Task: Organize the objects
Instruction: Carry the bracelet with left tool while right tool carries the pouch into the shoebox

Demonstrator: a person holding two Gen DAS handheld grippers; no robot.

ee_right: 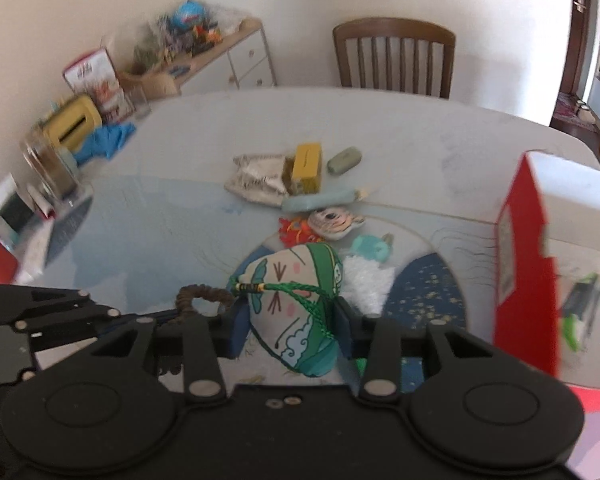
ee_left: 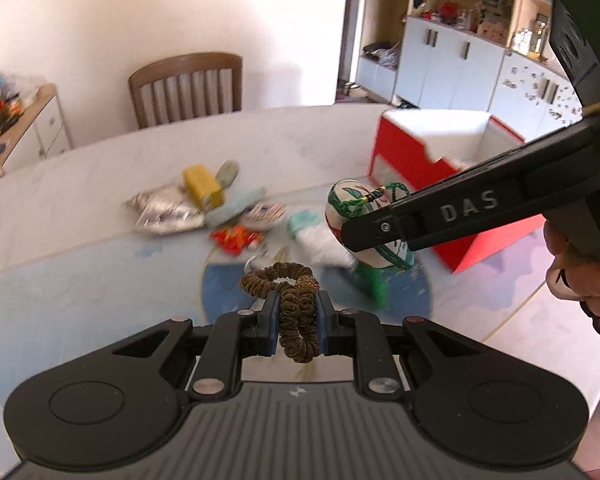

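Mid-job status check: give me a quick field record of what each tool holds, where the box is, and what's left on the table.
left tool: shut on brown scrunchie, lifted over the table
right tool: shut on painted sachet with green cord
red box: open, on the right side of the table; items inside, blurred
table: pile left near the centre
pile: yellow box, foil packet, green oval case, light blue pouch, orange-red wrapper
far side: wooden chair
image quality: motion blur
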